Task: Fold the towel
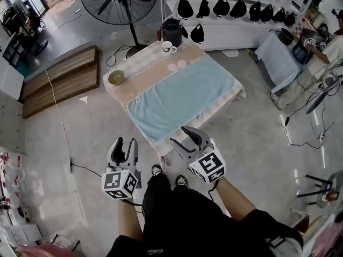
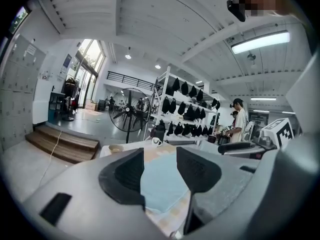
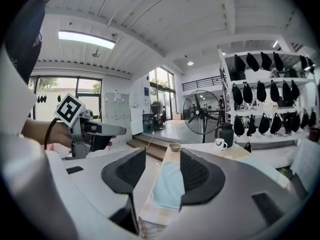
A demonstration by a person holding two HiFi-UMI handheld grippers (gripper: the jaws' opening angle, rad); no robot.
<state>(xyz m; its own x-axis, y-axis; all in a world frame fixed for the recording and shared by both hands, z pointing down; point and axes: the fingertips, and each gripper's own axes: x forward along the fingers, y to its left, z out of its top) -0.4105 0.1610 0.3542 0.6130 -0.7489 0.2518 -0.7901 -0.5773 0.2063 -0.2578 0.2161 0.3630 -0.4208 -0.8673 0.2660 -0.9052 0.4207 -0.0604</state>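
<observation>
A light blue towel [image 1: 179,98] lies spread flat on a low table [image 1: 140,75] covered with a beige patterned cloth. Both grippers hang in the air short of the table's near end, pointing at it. My left gripper [image 1: 126,143] is open and empty, to the left of the table's near corner. My right gripper [image 1: 179,135] is also open and empty, just before the near edge. In the left gripper view the towel [image 2: 162,181] shows through the gap of the left gripper [image 2: 160,158]. In the right gripper view the towel [image 3: 169,186] lies ahead of the right gripper [image 3: 162,160].
On the table's far end stand a bowl [image 1: 116,77], a white mug [image 1: 168,47] and a dark jug [image 1: 172,31]. A big floor fan [image 1: 119,1] stands behind it, a wooden platform [image 1: 59,79] to the left, a shelf of black bags [image 1: 236,7] behind. A person [image 1: 328,52] stands far right.
</observation>
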